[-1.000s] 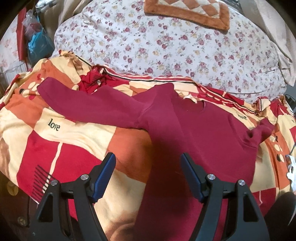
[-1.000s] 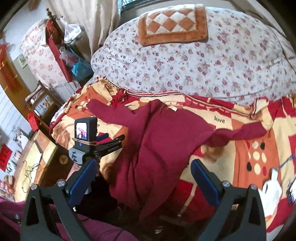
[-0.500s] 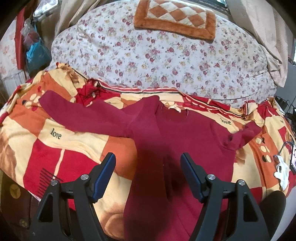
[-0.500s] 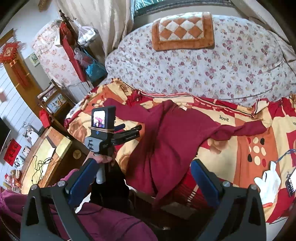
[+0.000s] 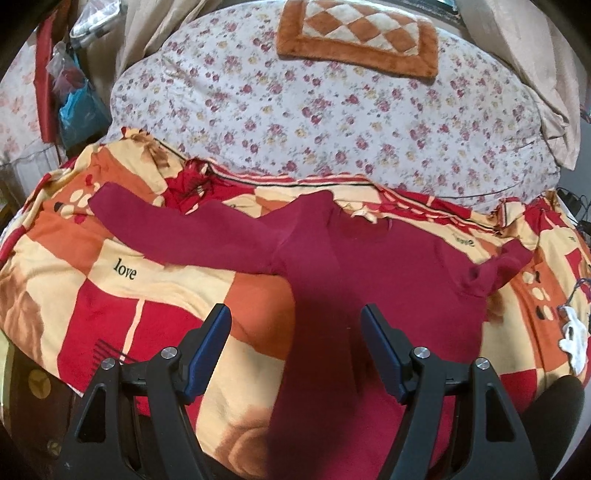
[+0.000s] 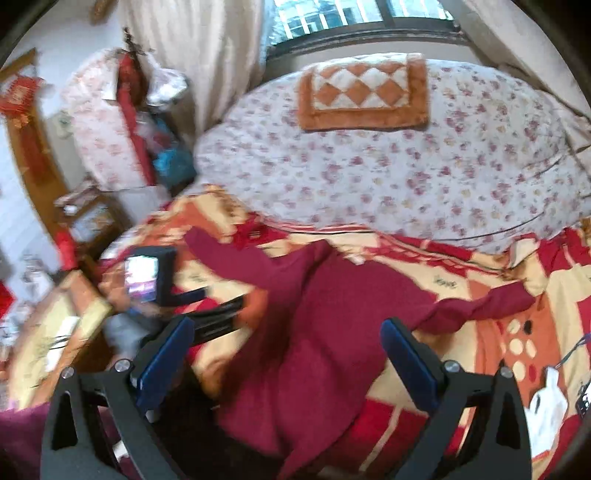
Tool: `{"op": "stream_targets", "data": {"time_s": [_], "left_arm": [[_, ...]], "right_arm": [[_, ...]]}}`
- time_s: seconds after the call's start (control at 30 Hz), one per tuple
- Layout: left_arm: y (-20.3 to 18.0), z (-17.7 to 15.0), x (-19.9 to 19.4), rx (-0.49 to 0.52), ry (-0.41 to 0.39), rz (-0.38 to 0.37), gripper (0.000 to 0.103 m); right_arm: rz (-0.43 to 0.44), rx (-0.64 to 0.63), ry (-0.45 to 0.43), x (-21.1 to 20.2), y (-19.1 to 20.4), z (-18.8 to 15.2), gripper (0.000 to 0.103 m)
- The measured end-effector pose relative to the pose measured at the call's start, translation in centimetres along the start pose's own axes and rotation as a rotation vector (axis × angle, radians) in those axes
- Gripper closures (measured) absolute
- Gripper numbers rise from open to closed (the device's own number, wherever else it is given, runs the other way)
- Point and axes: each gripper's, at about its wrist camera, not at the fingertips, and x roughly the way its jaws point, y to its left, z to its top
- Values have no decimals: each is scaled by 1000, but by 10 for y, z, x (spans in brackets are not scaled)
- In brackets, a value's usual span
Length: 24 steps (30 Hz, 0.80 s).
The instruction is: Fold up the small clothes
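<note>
- A soft, dark red long-sleeved knit top [image 5: 369, 280] lies spread out on a bed, on top of a thick blanket with red, orange and cream blocks [image 5: 122, 295].
- One sleeve stretches flat to the side. The other sleeve is bunched up near the blanket's far side.
- The bottom of the top hangs over the bed's near edge and is cut off from view.
- The left gripper [image 5: 295, 339] hangs above the top with its jaws wide apart, holding nothing.
- The right gripper [image 6: 286, 354] also hangs above the top, its jaws spread wide and empty.
- Behind the blanket is a puffy white quilt with small flowers [image 5: 332, 110], with a fuzzy orange and cream checked mat [image 5: 356, 35] on it.
- The right wrist view is blurry, so small things at its left side are hard to make out.
</note>
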Motion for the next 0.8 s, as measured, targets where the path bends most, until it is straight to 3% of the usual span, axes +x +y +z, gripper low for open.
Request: {"op": "stream_targets", "data": {"time_s": [0.37, 0.6, 0.8], "left_arm": [[27, 6, 37, -72, 6, -10, 49], [31, 12, 58, -97, 5, -52, 49], [33, 17, 80, -90, 24, -4, 49]], "right_arm": [[-59, 90, 116, 136, -31, -1, 0], [-83, 42, 147, 185, -39, -11, 0], [-106, 7, 162, 214, -44, -13, 0]]}}
